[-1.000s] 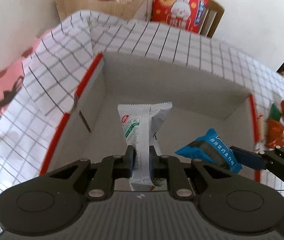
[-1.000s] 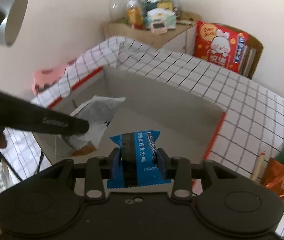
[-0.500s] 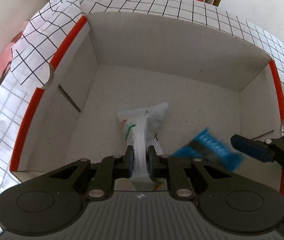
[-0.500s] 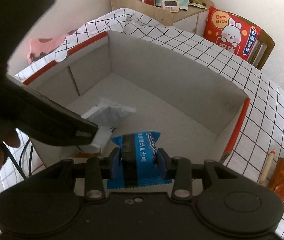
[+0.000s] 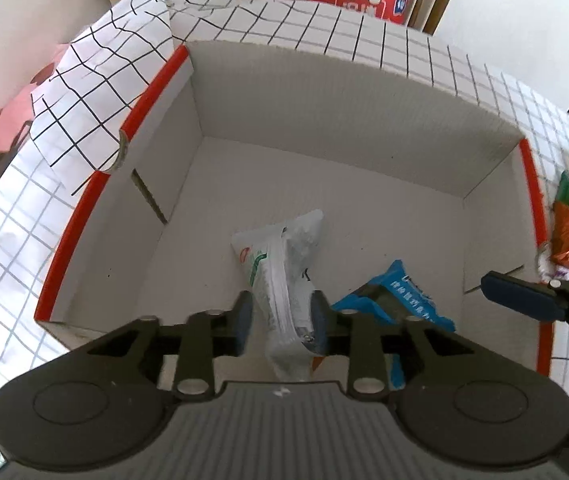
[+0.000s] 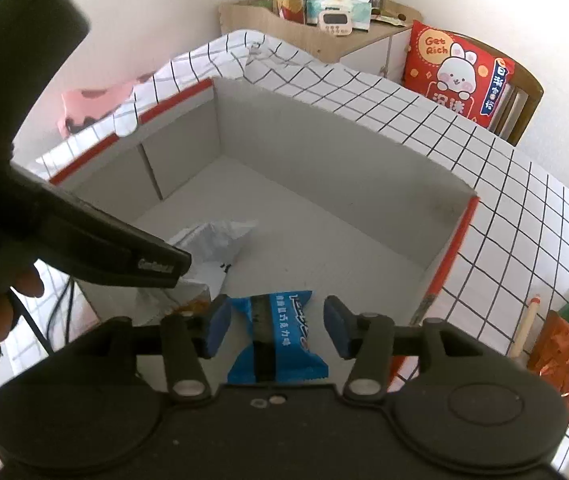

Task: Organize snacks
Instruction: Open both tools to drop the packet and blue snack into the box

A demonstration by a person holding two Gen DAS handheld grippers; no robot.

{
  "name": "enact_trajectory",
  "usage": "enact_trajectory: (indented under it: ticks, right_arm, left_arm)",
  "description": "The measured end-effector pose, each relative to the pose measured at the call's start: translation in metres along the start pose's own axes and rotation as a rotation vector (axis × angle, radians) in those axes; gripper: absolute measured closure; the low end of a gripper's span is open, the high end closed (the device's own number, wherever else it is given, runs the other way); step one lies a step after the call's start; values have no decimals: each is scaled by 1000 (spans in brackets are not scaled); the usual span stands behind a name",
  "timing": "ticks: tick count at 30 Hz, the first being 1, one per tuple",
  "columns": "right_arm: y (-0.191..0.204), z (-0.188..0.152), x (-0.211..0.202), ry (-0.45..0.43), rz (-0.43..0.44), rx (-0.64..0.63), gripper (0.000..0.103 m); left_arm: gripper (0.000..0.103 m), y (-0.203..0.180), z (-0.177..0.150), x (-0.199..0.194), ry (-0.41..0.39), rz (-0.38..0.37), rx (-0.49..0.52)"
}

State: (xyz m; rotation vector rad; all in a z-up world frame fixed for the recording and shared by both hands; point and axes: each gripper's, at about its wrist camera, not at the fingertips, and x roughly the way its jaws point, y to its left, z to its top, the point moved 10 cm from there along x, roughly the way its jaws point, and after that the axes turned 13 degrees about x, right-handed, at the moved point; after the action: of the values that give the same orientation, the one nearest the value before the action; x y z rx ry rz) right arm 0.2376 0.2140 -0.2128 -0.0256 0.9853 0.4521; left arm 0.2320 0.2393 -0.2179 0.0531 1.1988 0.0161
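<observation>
A: Left claw (image 5: pixel 280 322), pointing steeply down into the cardboard box (image 5: pixel 348 92) on the checked bench (image 6: pixel 504 200). Its jaws are opening; the white packet (image 5: pixel 280 264) stands between them, leaning on one pad, no longer squeezed.

B: And the right claw (image 6: pixel 274 326)?

A: Likewise opening. The blue packet (image 6: pixel 278 336) lies between its pads with clear gaps on both sides, over the box floor near the front wall.

B: Orientation of each packet?

A: The white packet's long axis runs away from the left claw toward the box's middle. The blue packet's long axis runs along the right claw's pointing line, crosswise to the jaw gap.

B: Which claw is nearer to what?

A: Each has its own packet directly ahead; they sit side by side, white to the left. Remaining snacks (image 6: pixel 564 344) lie at the bench's right edge, nearer the right claw, probably its next reach.
</observation>
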Motion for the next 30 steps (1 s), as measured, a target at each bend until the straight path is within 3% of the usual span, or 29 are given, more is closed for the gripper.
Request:
enact_trajectory:
  ticks: [3, 14, 19, 25, 30]
  right_arm:
    - [-2, -1, -10, -12, 13, 7, 42]
    - [-18, -1, -68, -90, 73, 61, 26]
    - [-29, -1, -99, -135, 102, 103, 19]
    - [-56, -5, -136, -199, 108, 151, 15]
    - [-88, -18, -164, -250, 85, 194, 10]
  left_arm:
    - [56, 2, 0, -8, -17, 0, -22]
    - [49, -14, -1, -65, -151, 3, -11]
    - [48, -33, -2, -96, -246, 41, 23]
    - [44, -68, -4, -124, -324, 14, 55]
    - [33, -99, -5, -140, -375, -10, 77]
